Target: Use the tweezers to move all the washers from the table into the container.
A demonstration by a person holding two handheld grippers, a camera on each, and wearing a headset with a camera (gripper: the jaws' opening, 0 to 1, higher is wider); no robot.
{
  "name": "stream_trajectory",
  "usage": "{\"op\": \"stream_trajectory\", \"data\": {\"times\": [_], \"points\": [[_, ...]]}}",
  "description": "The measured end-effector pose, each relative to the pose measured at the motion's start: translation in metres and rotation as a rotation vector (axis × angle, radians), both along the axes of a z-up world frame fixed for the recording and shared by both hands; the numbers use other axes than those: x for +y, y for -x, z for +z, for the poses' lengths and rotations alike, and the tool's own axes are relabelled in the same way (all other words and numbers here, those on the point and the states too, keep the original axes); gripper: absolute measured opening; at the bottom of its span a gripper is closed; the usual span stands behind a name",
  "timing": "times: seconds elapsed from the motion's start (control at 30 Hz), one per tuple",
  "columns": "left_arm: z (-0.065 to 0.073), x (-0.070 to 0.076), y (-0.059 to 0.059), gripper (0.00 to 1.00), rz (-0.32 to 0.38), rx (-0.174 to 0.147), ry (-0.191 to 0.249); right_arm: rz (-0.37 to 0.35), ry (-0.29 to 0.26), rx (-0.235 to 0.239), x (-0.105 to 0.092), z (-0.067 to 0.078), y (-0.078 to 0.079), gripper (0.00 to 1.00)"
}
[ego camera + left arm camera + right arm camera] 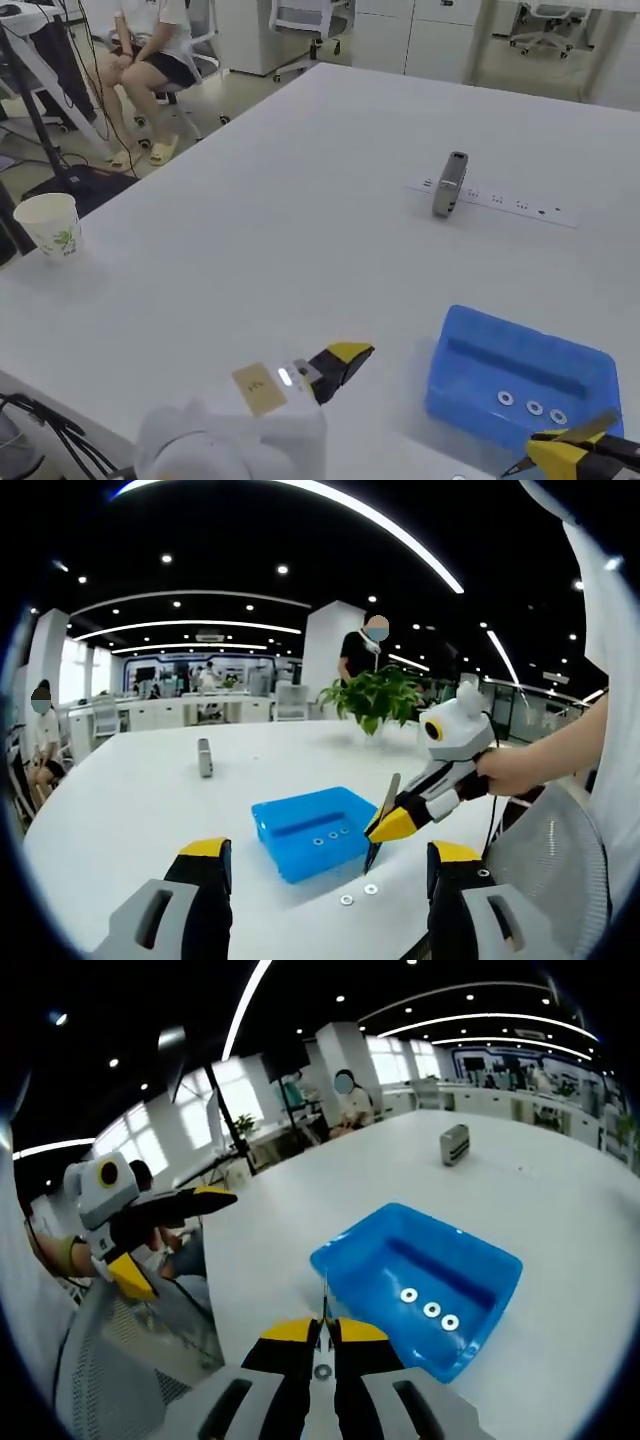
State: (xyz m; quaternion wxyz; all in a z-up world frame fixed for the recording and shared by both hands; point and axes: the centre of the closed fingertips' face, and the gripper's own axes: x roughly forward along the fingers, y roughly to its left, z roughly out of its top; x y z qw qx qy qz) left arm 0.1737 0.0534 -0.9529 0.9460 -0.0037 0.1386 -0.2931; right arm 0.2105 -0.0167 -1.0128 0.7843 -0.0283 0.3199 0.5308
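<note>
White table [300, 200]. Blue container [520, 365] sits lower right in my head view. My left gripper [348, 356] has its jaws spread wide and empty. My right gripper [322, 1328] is clamped on the tweezers [391, 790]. Three washers [431, 1309] lie in the container, and two loose washers [346, 900] lie on the table just beside it.

Right gripper [550, 447] cut off at edge; tweezers [324, 1310] mostly hidden.

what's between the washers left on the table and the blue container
Nothing visible. The two washers lie on bare table just before the blue container; only its low near wall has to be cleared. The tweezers in the right gripper hang close above them.
</note>
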Motion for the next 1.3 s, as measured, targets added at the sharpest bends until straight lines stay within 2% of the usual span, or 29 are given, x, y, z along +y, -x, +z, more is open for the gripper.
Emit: {"op": "stream_trajectory", "data": {"times": [0.17,0.33,0.77,1.0,1.3], "points": [[-0.001,0.000,0.000,0.81,0.002,0.002,-0.005,0.000,0.017,0.024,-0.003,-0.011,0.004,0.03],[-0.001,0.001,0.000,0.81,0.005,0.002,-0.006,0.006,0.025,0.038,-0.003,-0.015,0.009,0.03],[-0.001,0.001,-0.001,0.80,0.005,0.004,-0.010,0.035,0.050,0.042,0.001,-0.018,0.019,0.03],[-0.002,0.002,-0.001,0.80,0.008,0.004,-0.013,0.068,0.080,0.000,0.004,-0.018,0.023,0.03],[-0.002,0.002,-0.001,0.80,0.008,0.004,-0.014,0.149,0.140,-0.107,0.008,-0.019,0.027,0.03]]}}
